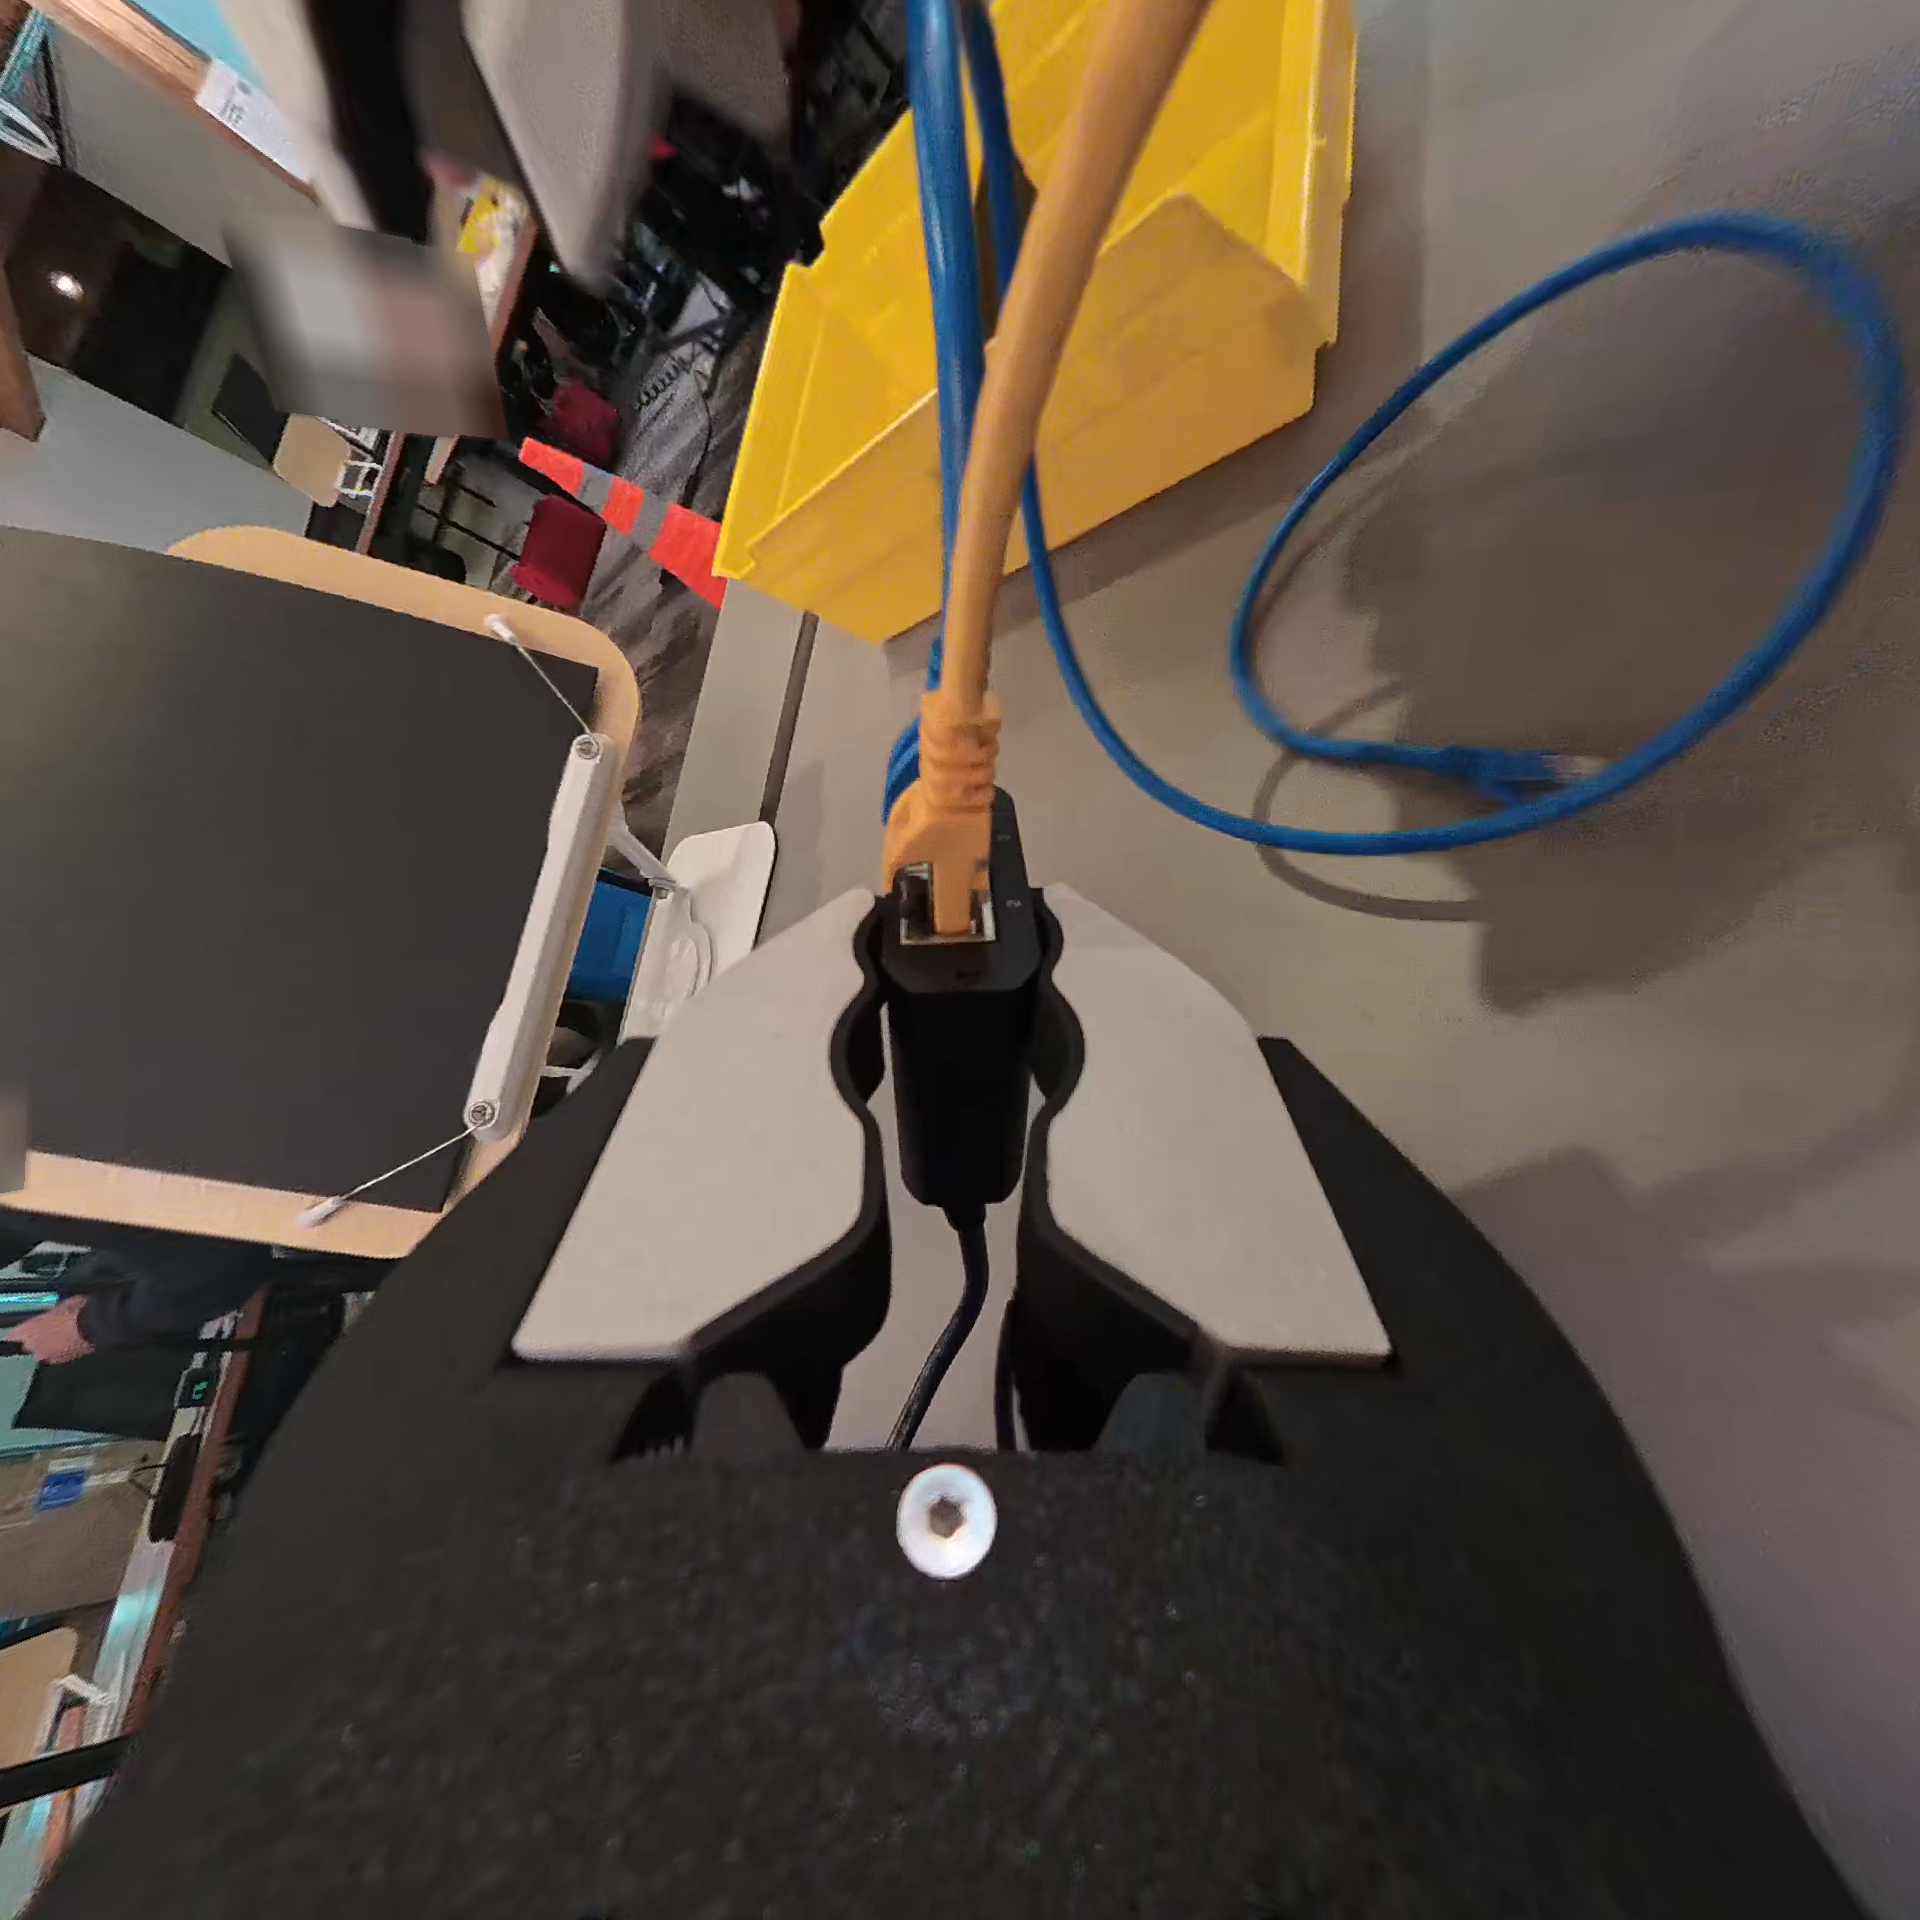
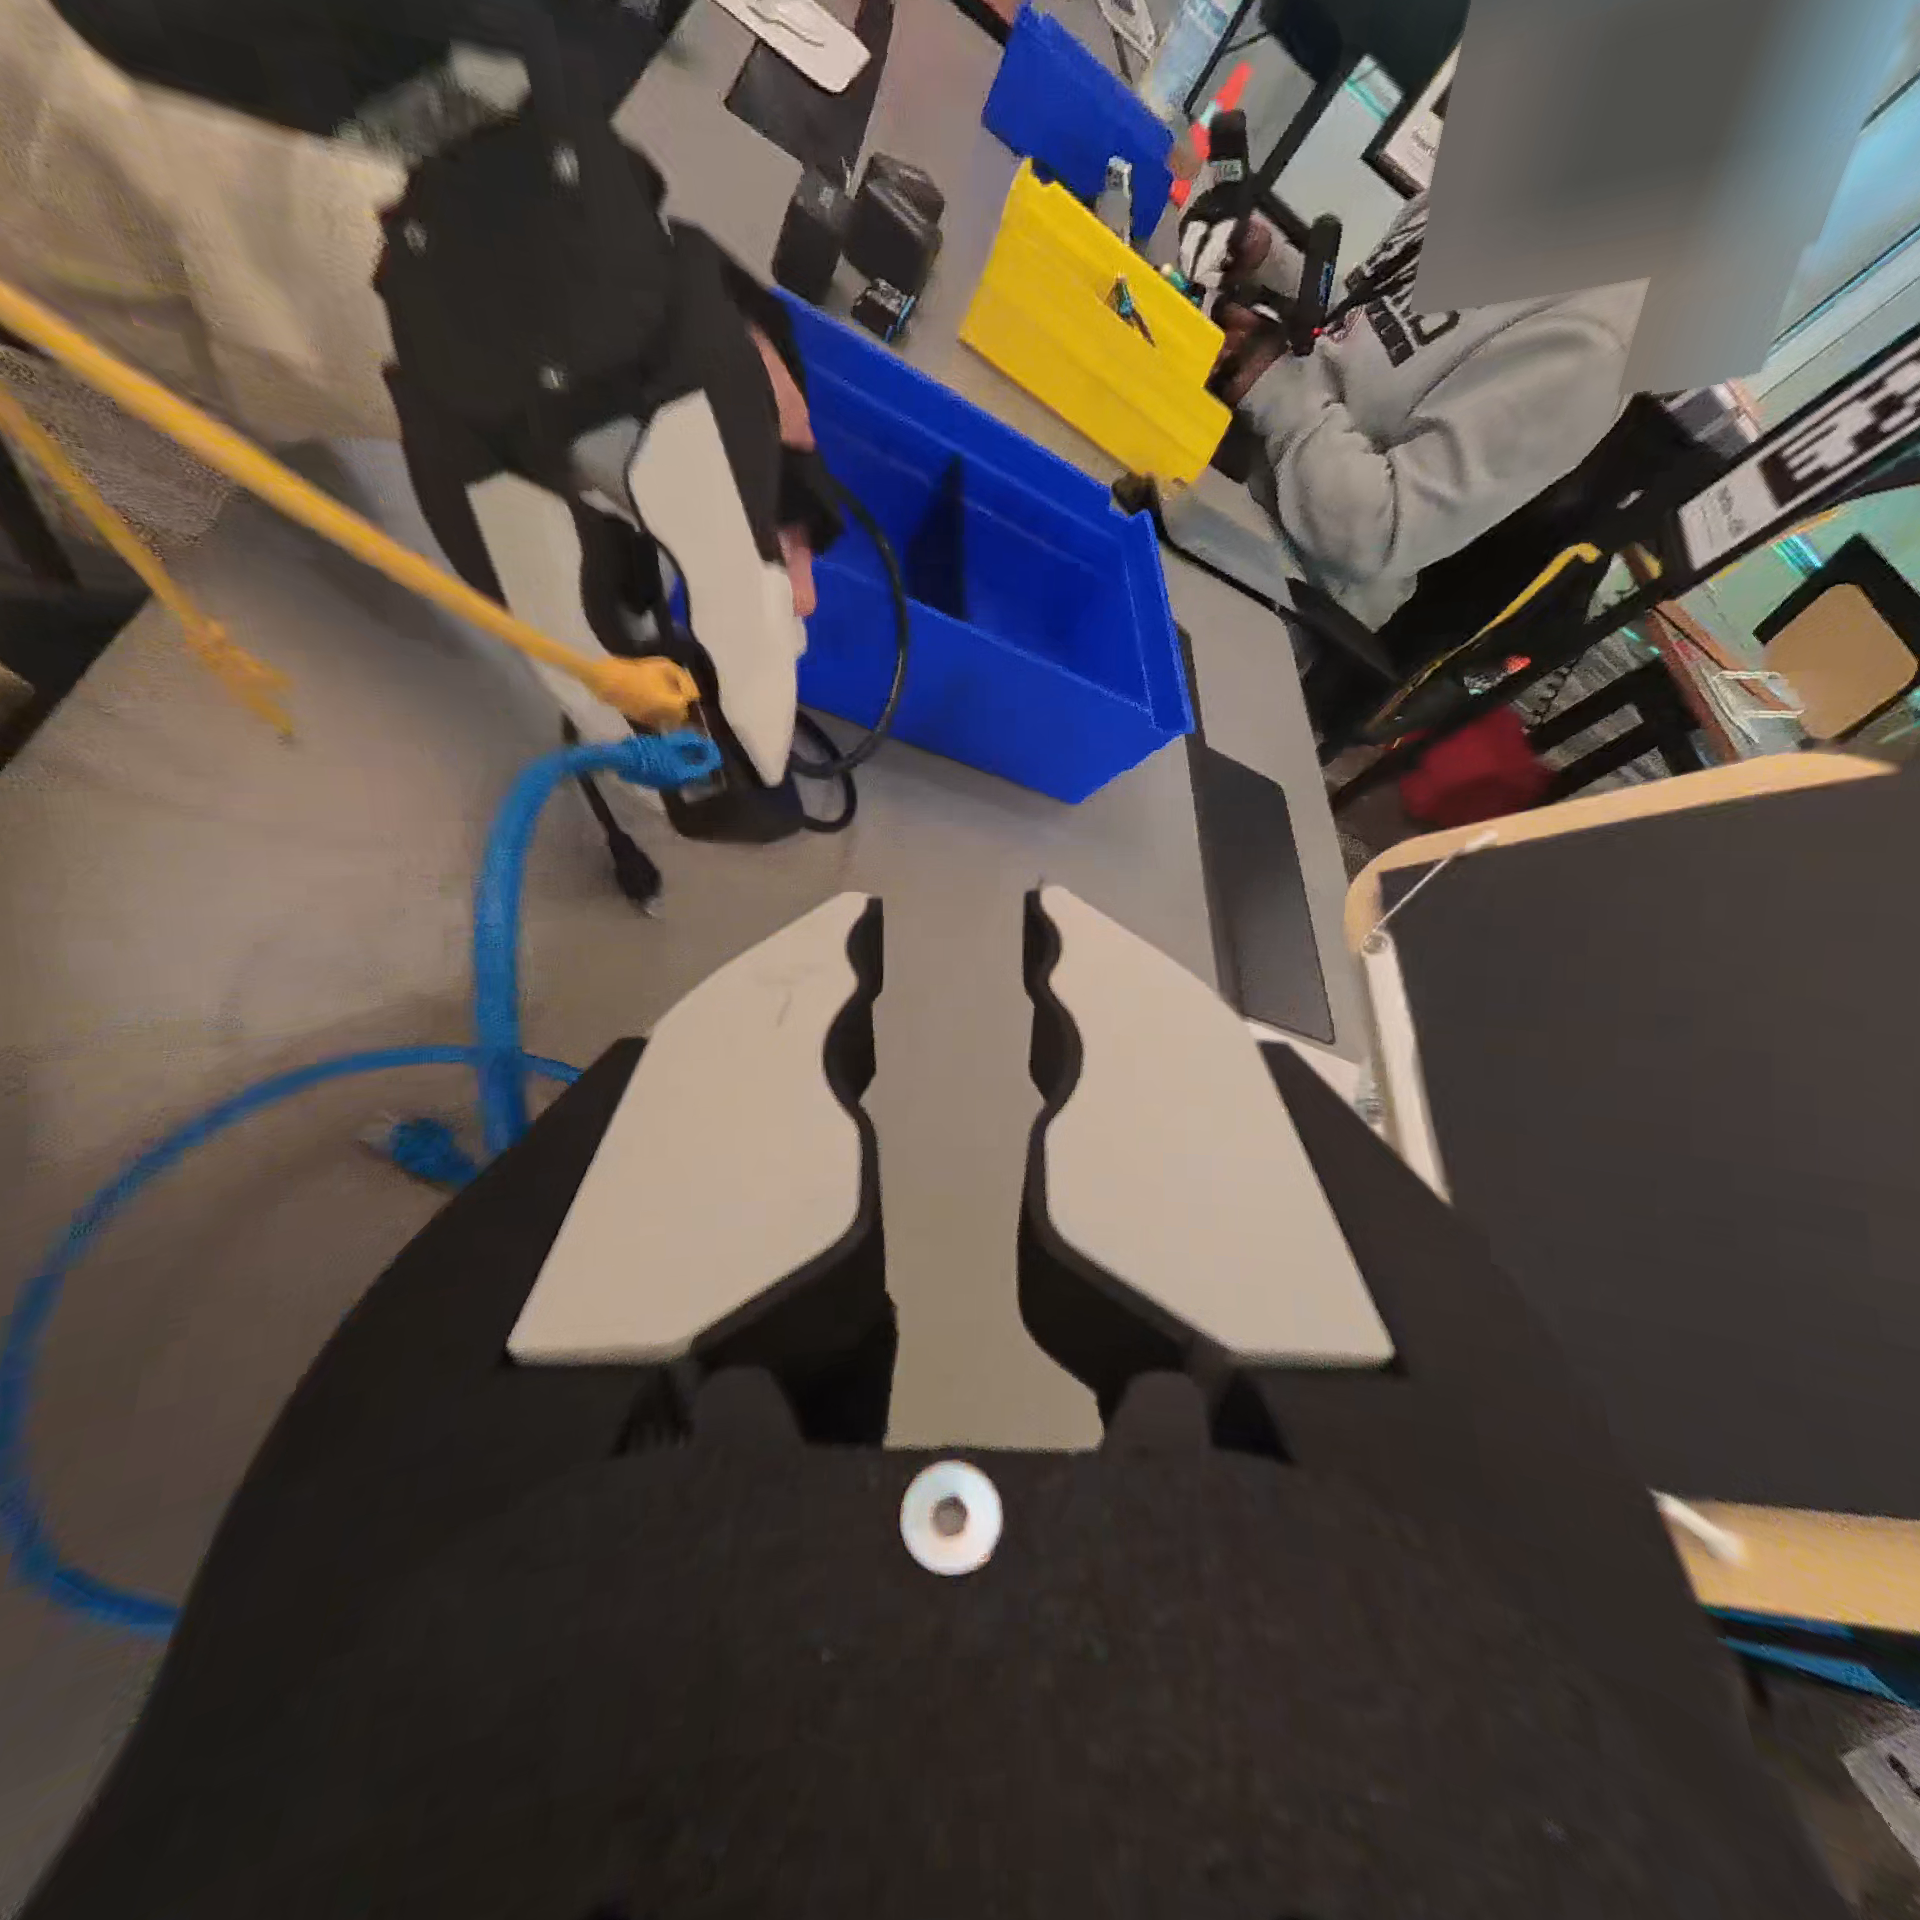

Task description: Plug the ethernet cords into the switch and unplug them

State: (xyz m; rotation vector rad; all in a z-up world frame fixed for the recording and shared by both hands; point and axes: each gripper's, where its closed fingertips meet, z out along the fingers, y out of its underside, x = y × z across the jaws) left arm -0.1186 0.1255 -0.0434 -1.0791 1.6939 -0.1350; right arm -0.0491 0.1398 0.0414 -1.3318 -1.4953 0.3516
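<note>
Left wrist view
Left gripper (image 1: 956, 935): its two fingers squeeze the black switch (image 1: 961, 1060) from both sides, so the jaws are closed on it.
Switch: it sits in the middle, between the fingers, with its ports facing up and away.
Orange cord (image 1: 997, 436): its plug is pushed into a port on the switch and the cord goes up and far.
Blue cord (image 1: 1558, 520): it makes a big loop on the grey table (image 1: 1662, 1143) to the right; one loose plug lies on the table on the right.
Yellow bin (image 1: 1164, 343): far on the table, behind the cords.

Right wrist view
Right gripper (image 2: 954, 914): the jaws stand a little apart, with only table between them.
Left gripper (image 2: 665, 623): far left, pointing down, holding the switch (image 2: 717, 790) on the table.
Cords: the orange cord (image 2: 312, 499) and blue cord (image 2: 499, 935) both reach the switch.
Blue bin (image 2: 987, 644): just right of the switch.
Yellow bin (image 2: 1091, 332): farther back.
</note>
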